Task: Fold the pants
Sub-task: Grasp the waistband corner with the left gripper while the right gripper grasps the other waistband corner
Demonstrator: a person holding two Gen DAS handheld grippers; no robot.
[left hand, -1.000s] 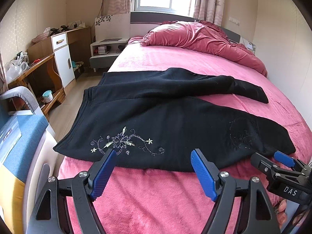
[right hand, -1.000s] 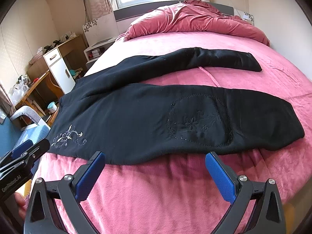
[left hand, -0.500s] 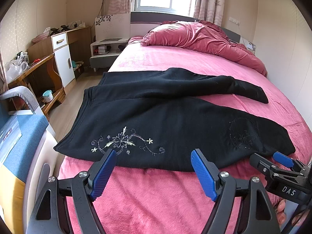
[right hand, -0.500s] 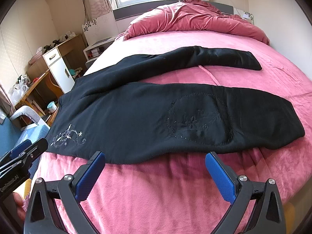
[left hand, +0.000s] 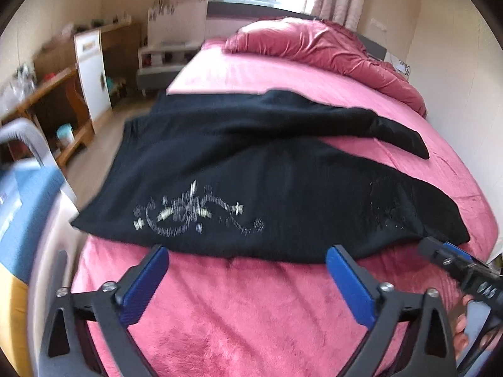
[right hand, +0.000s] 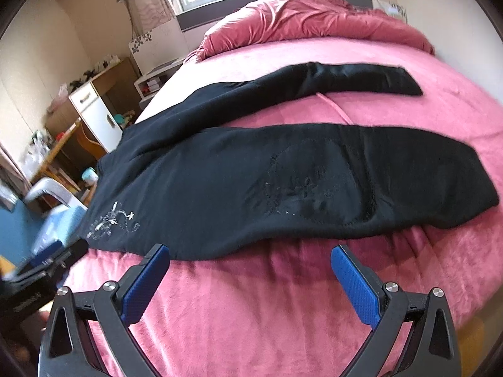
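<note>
Two wide-open, empty grippers, left gripper (left hand: 246, 264), right gripper (right hand: 250, 262), near black pants (right hand: 283, 182), lettering blurred

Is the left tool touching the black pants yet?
Apart. In the left wrist view, the left tool hangs open just short of the black pants, with pink blanket showing between its blue fingertips and the hem.

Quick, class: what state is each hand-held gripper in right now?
Left hand-held gripper: open, holding nothing.
Right hand-held gripper: open, holding nothing.
</note>
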